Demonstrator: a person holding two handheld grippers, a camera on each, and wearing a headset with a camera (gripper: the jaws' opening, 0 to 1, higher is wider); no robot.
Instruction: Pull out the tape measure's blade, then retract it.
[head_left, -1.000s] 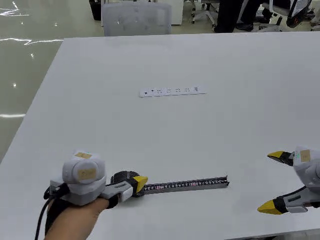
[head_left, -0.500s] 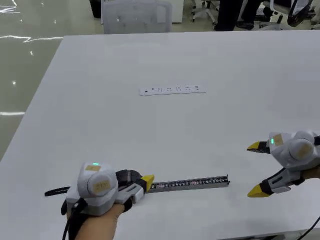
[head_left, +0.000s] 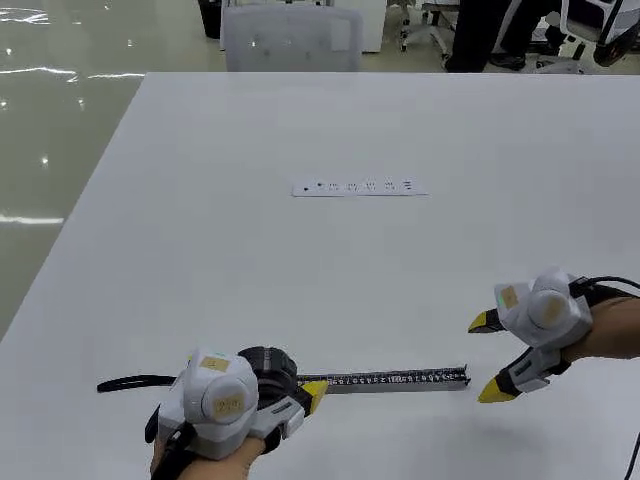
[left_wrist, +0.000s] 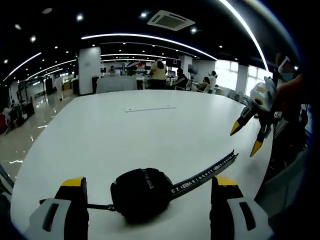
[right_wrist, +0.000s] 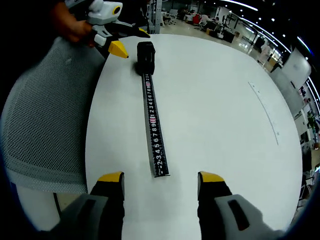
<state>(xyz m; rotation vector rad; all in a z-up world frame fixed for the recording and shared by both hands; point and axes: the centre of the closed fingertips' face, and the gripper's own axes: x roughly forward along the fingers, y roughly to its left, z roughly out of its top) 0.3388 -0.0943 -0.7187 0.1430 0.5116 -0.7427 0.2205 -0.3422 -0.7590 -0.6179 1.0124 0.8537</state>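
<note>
Left hand: the left hand (head_left: 215, 462) comes up from the near edge of the tabletop (head_left: 300, 270). It is wrapped around a rounded white housing, with the jaws pointing right along the surface.
Left tongs: the left tongs (left_wrist: 150, 182) stand open, one jaw on each side of the tape measure (left_wrist: 142, 194). A gap shows between each yellow tip and the case.
Right hand: the right hand (head_left: 610, 330) reaches in from the right edge. It is rolled so that in the head view one tip sits above the other, both aimed left at the blade's free end.
Right tongs: the right tongs (right_wrist: 161, 177) are open and hold nothing. The hooked end of the blade (right_wrist: 151, 120) lies between the two tips, apart from both.
Tape measure: it lies close to the tabletop's near edge. Its case is black, rounded and matt, with a thin black strap (head_left: 130, 383) trailing left.
Blade: drawn out flat on the surface to the right of the case. It is narrow and dark, printed with white numerals and one red patch.
Tongs' make: white plastic bodies, dark jaws, yellow wedge tips.
Tabletop: white, smooth, faintly glossy.
Power strip: a slim white power strip (head_left: 360, 187) lies mid-tabletop, well apart from the tape measure.
</note>
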